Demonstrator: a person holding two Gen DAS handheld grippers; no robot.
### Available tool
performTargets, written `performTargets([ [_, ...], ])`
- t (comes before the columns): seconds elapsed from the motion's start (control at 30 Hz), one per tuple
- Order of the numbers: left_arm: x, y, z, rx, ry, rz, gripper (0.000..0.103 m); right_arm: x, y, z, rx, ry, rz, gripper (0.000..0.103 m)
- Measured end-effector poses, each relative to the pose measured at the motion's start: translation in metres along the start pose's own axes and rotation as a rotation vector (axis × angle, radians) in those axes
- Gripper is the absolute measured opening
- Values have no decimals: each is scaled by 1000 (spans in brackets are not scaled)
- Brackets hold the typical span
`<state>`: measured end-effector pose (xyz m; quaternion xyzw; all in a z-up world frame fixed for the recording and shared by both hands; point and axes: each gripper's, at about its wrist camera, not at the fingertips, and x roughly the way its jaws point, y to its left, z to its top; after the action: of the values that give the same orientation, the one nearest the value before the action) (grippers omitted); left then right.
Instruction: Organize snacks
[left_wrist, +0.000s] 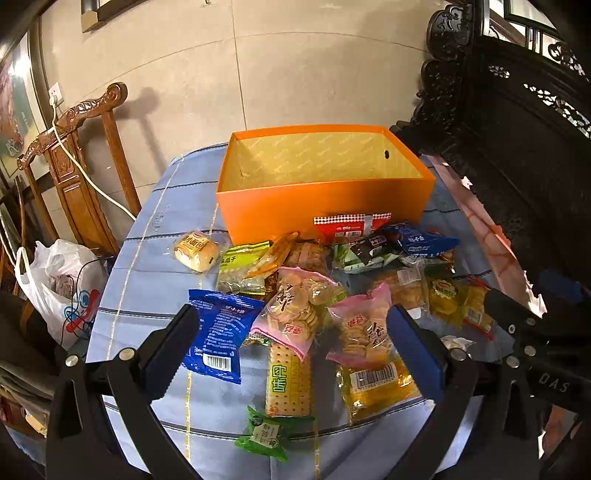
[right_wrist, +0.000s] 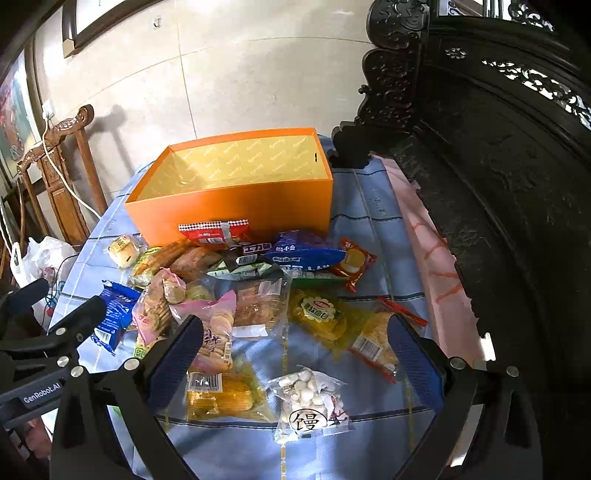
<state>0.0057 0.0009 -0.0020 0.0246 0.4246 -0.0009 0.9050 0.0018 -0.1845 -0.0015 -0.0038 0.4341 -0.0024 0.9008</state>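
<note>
An open orange box (left_wrist: 325, 206) stands at the back of the table, empty inside; it also shows in the right wrist view (right_wrist: 236, 210). Several snack packets lie in a heap in front of it: a blue packet (left_wrist: 221, 328), pink cracker bags (left_wrist: 291, 310), a cracker stick pack (left_wrist: 288, 380), a green packet (left_wrist: 266, 435), a small bun (left_wrist: 195, 251). My left gripper (left_wrist: 291, 350) is open and empty above the pile. My right gripper (right_wrist: 295, 358) is open and empty above a bag of white candies (right_wrist: 310, 402) and a yellow packet (right_wrist: 221, 395).
The table has a blue striped cloth (left_wrist: 140, 266). A carved wooden chair (left_wrist: 74, 162) and a white plastic bag (left_wrist: 62, 280) are at the left. Dark carved furniture (right_wrist: 498, 184) stands close on the right. The wall is behind the box.
</note>
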Motion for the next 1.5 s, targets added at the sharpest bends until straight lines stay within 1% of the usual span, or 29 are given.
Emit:
performTargets([
  [0.2, 2, 2, -1, -19, 16, -40, 99, 1, 2, -1, -6, 2, -8, 100],
  [0.37, 4, 2, -1, -17, 17, -19, 99, 1, 5, 1, -18, 3, -1, 100],
  [0.47, 4, 3, -1, -23, 19, -23, 99, 1, 5, 1, -14, 1, -5, 100],
  [0.7, 6, 3, 0, -12, 28, -15, 99, 1, -1, 3, 17, 3, -38, 100],
  [0.83, 5, 3, 1, -13, 18, -12, 99, 1, 1, 2, 6, 2, -54, 100],
  [1.17, 4, 9, 2, -41, 12, -6, 99, 1, 1, 2, 4, 4, -49, 100],
  [1.5, 2, 4, 1, -12, 1, 7, 99, 0, 1, 2, 0, 15, -38, 100],
])
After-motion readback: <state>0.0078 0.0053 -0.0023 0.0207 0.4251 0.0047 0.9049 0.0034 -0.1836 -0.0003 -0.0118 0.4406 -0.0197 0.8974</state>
